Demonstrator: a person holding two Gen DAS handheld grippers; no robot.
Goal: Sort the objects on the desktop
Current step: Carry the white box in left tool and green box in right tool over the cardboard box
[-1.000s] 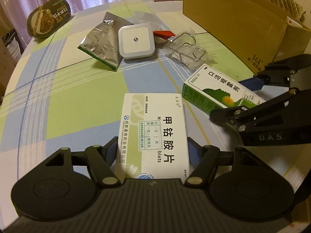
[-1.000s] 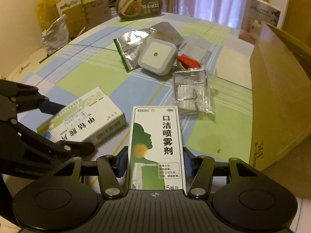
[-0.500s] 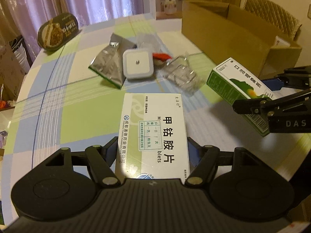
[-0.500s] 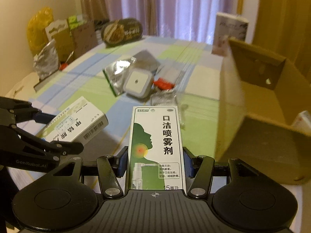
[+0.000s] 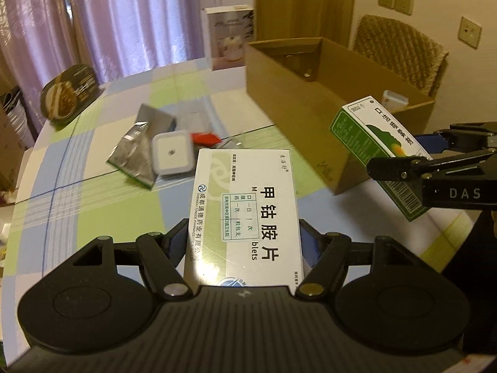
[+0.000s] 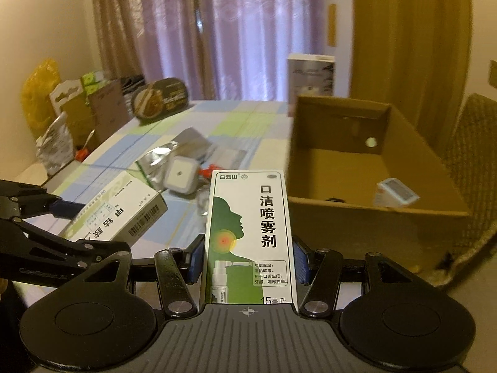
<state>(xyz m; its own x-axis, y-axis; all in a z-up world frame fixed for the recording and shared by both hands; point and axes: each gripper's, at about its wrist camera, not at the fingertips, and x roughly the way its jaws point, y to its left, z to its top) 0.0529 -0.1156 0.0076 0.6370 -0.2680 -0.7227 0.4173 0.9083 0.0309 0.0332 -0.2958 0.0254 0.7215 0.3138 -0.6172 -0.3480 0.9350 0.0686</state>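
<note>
Cardboard box (image 6: 366, 168): open-topped, right half of my right view; a small white pack (image 6: 396, 195) lies inside near its right wall. In my left view it fills the upper right.
Left gripper (image 5: 243, 242): my fingers are closed narrow on the tablet box (image 5: 245, 214), white and pale green, flat face up, lower centre of the frame and held clear of the surface. From the right view I see the same gripper at lower left, the tablet box tilted in it.
Right gripper (image 6: 247, 261): fingers clamped on both long sides of the spray box (image 6: 248, 233), white and green with a head in profile, standing lower centre of the frame. In the left view it sits at the right edge, in front of the cardboard box's near corner.
Surface (image 5: 93, 205): checked cloth in green, blue and white.
Night light (image 5: 171, 155): white rounded square, middle of the left view, on the surface.
Foil bag (image 5: 136, 152): silver, touching the night light on its left side.
Red item (image 5: 205, 138): just right of the night light; too blurred for me to name.
Oval tin (image 5: 66, 93): dark, upper left, near the far edge.
Tall carton (image 5: 228, 37): upright behind the cardboard box, top centre.
</note>
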